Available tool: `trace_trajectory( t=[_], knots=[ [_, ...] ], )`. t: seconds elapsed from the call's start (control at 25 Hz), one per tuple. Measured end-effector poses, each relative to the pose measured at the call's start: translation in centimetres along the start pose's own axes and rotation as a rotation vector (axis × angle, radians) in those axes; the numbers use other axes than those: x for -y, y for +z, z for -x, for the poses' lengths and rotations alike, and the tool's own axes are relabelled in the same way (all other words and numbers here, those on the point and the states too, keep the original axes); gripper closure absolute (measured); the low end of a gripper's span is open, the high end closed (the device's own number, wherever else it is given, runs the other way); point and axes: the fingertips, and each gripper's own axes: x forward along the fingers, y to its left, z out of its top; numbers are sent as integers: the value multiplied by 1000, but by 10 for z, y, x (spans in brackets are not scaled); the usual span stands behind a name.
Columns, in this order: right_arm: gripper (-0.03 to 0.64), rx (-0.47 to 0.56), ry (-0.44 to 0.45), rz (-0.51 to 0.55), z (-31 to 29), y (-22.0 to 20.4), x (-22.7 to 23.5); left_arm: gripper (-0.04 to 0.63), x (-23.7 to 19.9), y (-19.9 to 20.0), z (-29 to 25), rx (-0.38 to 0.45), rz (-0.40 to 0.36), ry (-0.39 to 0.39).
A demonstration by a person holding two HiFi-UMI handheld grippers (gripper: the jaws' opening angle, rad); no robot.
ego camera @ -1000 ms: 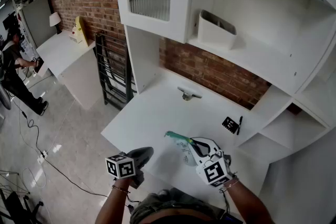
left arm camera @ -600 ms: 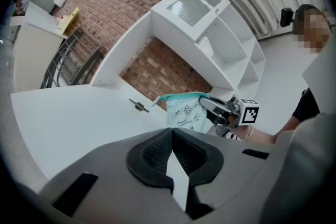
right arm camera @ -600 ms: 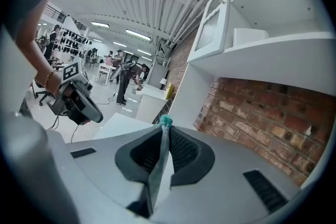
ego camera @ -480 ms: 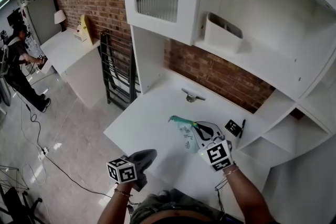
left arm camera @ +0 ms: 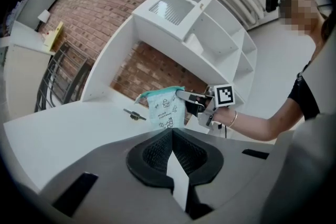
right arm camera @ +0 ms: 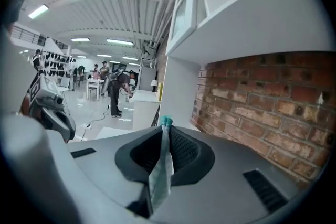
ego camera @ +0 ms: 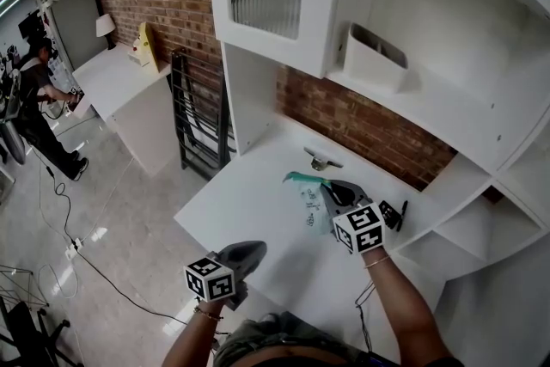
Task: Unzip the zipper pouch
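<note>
Right gripper (ego camera: 330,192) is clamped on the top edge of the pouch (ego camera: 308,202), holding it up off the desk (ego camera: 249,211). Left gripper (ego camera: 254,248) is closed and empty, well apart by the desk front. Step: presenting the pouch, zip likely unopened. Next: left opens, reaches the teal top band and pinches the pull, which is too small to see.

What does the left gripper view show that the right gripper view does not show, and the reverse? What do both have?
Only the left gripper view: the printed face of the zipper pouch, held up by the right tongs; a small metal part on the white table; the left tongs shut on nothing. Only the right gripper view: the pouch edge-on, pinched between the right tongs, and people in a hall behind. Both: the pouch and the brick wall.
</note>
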Motion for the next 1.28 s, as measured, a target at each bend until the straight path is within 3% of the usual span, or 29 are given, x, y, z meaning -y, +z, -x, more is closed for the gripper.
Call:
trace_trajectory(
  t=[0.12,0.48,0.76,1.08,1.28],
  knots=[
    [594,3,-4,-73,-9,-4,12,594,-1,3,-6,-7,-56,13],
    [594,-31,-6,-161,-36,-24,33,594,-9,8,-14,-32,-188,64],
    [594,-119,17,-226,-64,-74,37,594,-16,2,-14,-56,-229,78],
    [595,-166,4,-358,-72,-117,43,594,-22,4,-13,-55,-242,87],
    [595,-235,-12,-385,-69,-150,39,594,-21,2,-15,-62,-232,84]
  ],
)
